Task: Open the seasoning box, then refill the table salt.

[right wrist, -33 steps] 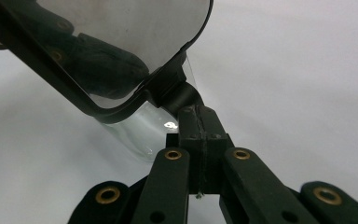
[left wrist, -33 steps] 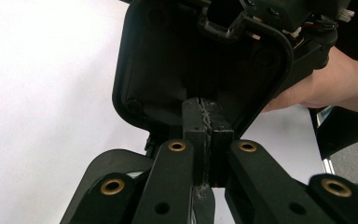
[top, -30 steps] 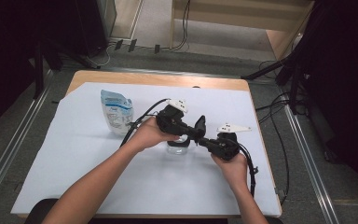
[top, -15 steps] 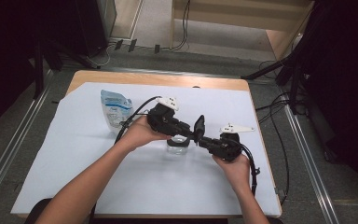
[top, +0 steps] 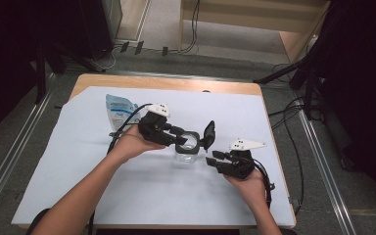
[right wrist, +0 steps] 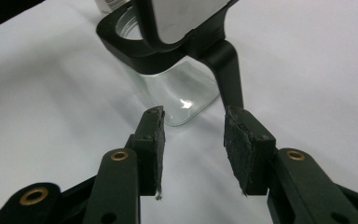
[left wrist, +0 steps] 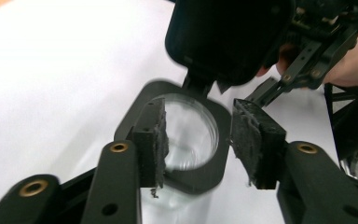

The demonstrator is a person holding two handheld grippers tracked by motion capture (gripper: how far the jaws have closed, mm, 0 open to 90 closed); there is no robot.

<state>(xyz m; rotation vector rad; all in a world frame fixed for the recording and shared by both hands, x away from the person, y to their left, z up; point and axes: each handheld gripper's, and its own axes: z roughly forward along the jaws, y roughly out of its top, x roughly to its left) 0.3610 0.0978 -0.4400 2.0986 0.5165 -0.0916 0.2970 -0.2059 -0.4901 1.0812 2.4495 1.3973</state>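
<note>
A crinkly blue-and-white plastic pouch is seen at far left on the smooth white sheet over the wooden table. Next, the left gripper is held w/ jaws released, just been opening; rough dark pads straddle the black square collar of a clear glass jar, not pressing it. The jar stands upright at mid-table, its black rounded lid flipped up on a hinge. At right, the right gripper is held just beside the jar, jaws released, just been opening, nothing between them.
</note>
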